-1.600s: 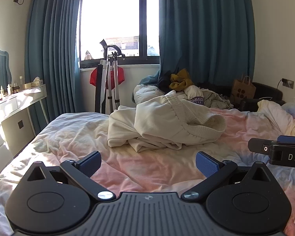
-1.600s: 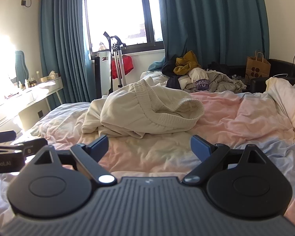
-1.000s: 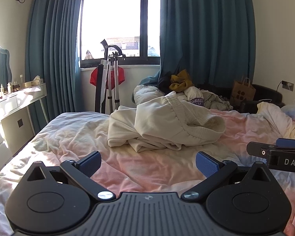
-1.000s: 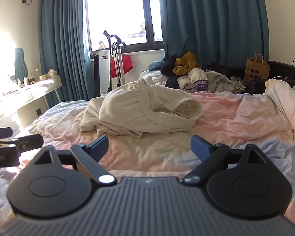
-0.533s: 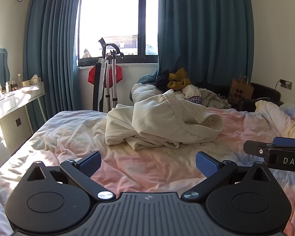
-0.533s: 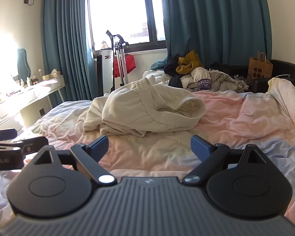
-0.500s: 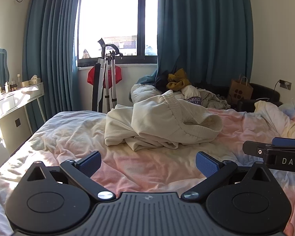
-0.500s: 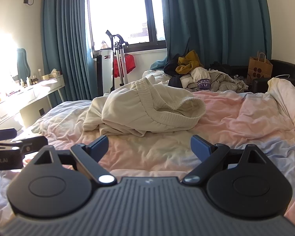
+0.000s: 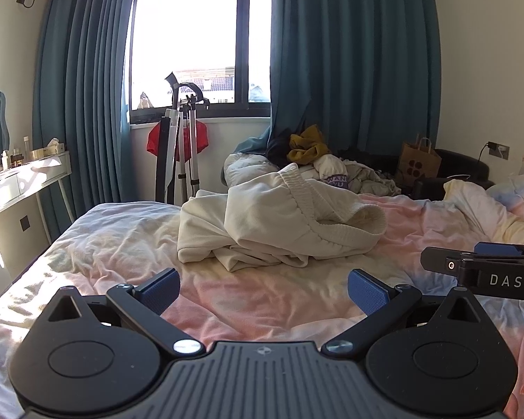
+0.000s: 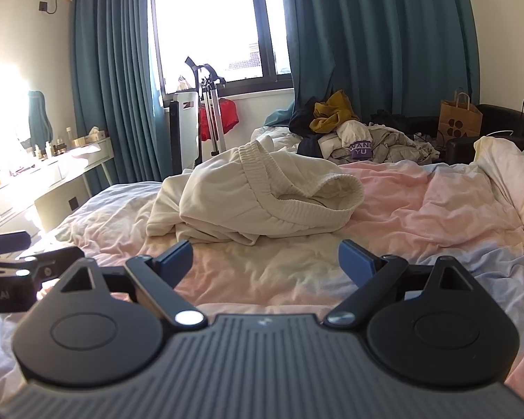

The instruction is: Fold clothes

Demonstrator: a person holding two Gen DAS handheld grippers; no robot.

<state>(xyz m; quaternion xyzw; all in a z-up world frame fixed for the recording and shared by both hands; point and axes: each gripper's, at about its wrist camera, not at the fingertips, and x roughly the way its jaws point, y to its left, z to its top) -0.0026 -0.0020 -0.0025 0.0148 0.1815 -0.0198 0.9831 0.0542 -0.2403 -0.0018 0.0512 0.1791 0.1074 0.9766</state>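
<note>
One crumpled cream sweatshirt-fabric garment with ribbed waistband (image 9: 279,223) lies mid-bed on the wrinkled pink-and-yellow pastel bedsheet (image 9: 262,296), ahead of both grippers and apart from them; left gripper (image 9: 263,288) has its two blue-padded fingers (image 9: 159,288) spread wide, holding nothing, sheet visible between them; right gripper (image 10: 264,260) likewise wide open and empty, the garment just beyond its fingers (image 10: 354,260); garment is bunched in a heap, waistband loop upward, a flatter part trailing left; one garment on the bed; one heap of mixed clothes (image 10: 359,139) behind the bed near the teal curtains (image 9: 353,70); one brown paper bag (image 10: 459,118).
</note>
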